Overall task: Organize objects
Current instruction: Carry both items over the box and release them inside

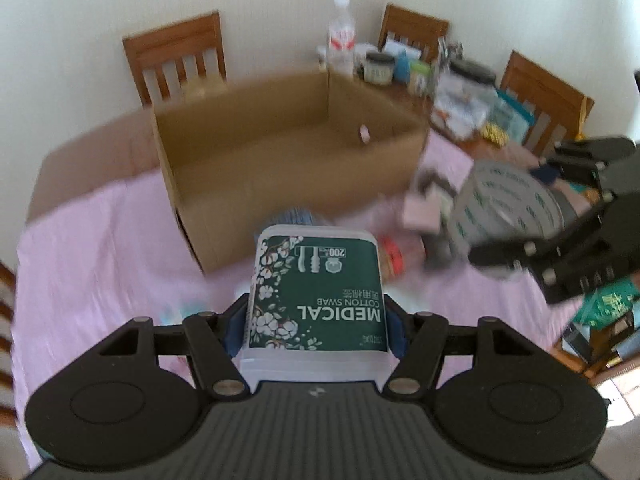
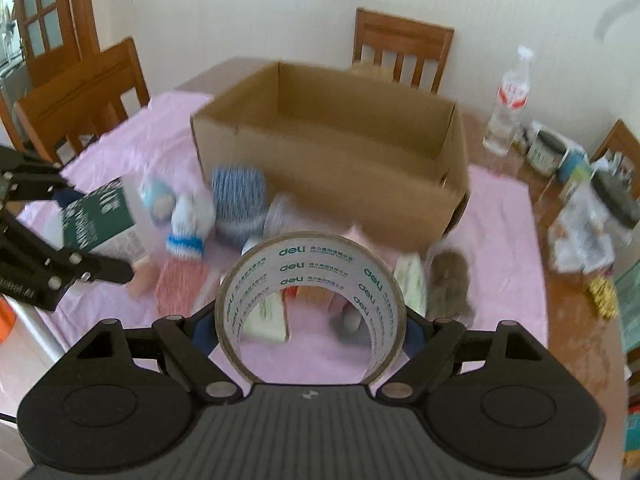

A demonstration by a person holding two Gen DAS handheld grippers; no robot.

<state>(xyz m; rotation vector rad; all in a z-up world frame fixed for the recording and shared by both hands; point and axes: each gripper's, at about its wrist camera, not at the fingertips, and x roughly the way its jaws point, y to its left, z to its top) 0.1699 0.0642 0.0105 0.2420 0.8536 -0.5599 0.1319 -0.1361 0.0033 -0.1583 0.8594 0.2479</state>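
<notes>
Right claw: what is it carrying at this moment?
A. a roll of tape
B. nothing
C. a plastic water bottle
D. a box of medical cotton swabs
A. The right claw is closed on the roll of tape, its pads pressing the roll's two sides, held clear of the pink tablecloth; the cotton swab box is in the left claw.

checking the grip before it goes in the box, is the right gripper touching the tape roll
Touching. The right wrist view shows the right gripper with its blue pads pressed on both sides of the tape roll, held above the table.
</notes>
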